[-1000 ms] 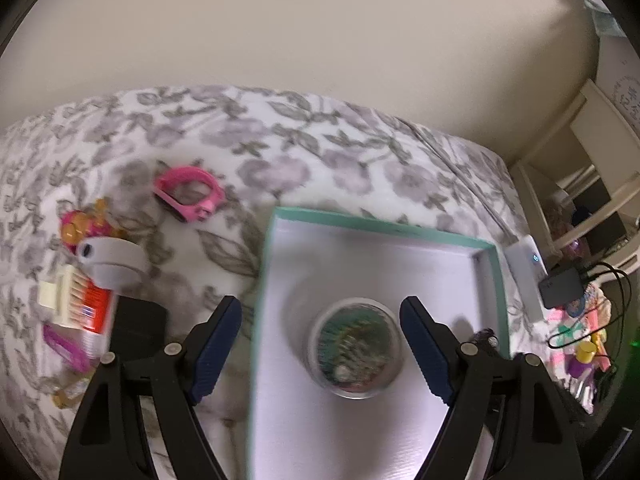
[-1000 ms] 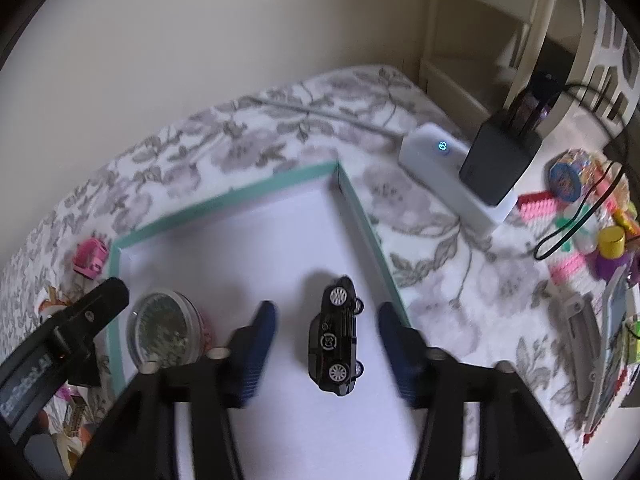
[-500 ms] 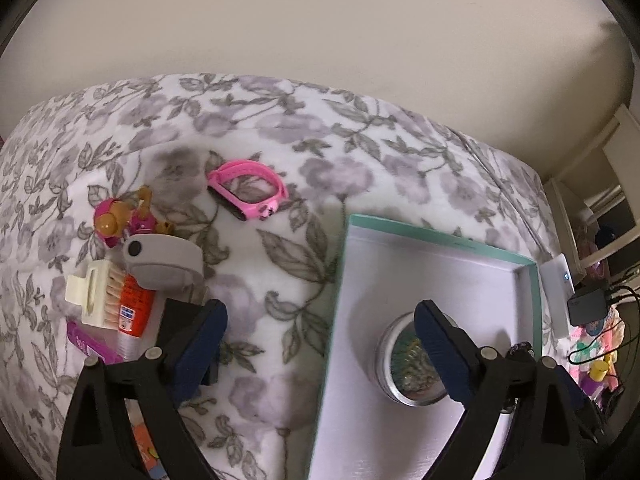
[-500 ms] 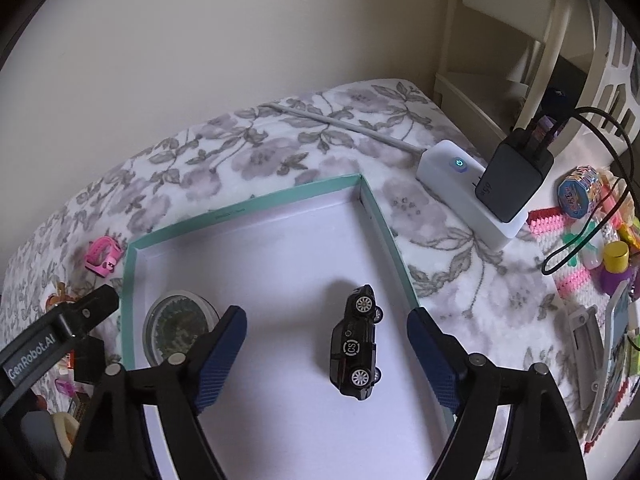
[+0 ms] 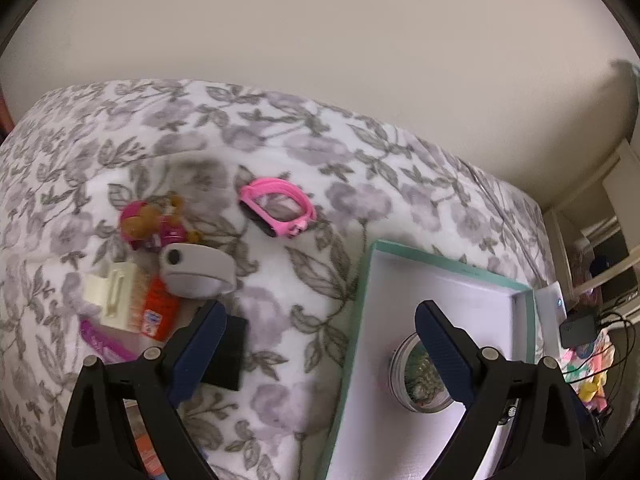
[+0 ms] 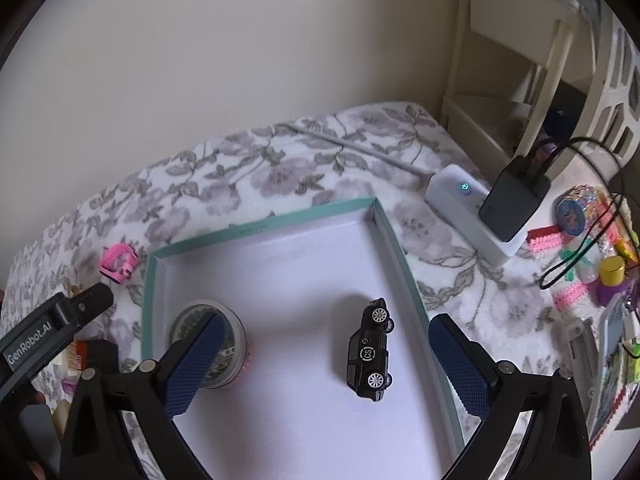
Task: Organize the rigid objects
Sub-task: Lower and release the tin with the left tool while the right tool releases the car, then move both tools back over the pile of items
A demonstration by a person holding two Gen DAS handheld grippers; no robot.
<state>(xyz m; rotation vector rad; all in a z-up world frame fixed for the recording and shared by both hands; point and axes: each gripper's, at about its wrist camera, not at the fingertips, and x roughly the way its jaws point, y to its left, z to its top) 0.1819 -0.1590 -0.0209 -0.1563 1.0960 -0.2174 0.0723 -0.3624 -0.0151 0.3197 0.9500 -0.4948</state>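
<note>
A teal-rimmed box lid (image 6: pixel 264 226) with a white floor lies on the floral bedspread; it also shows in the left wrist view (image 5: pixel 356 312). Inside lie a black toy car (image 6: pixel 370 350) and a round clear tin (image 6: pixel 210 342), also in the left wrist view (image 5: pixel 420 376). My right gripper (image 6: pixel 326 364) is open and empty above the lid, the car between its fingers' line. My left gripper (image 5: pixel 320 352) is open and empty over the lid's left rim. Left of it lie a pink watch band (image 5: pixel 278 210), a pink toy figure (image 5: pixel 150 226), a grey case (image 5: pixel 196 270), a cream brush (image 5: pixel 116 294) and a black block (image 5: pixel 228 354).
A white power strip (image 6: pixel 464 208) with a black charger (image 6: pixel 512 204) and cables sits right of the lid. Several small toys and a yellow-capped bottle (image 6: pixel 610 276) crowd the far right. A cream wooden shelf (image 6: pixel 516 60) stands by the wall behind.
My left gripper has swung left, off the tin and toward the pile of small objects. My right gripper has opened wider and drawn back from the car.
</note>
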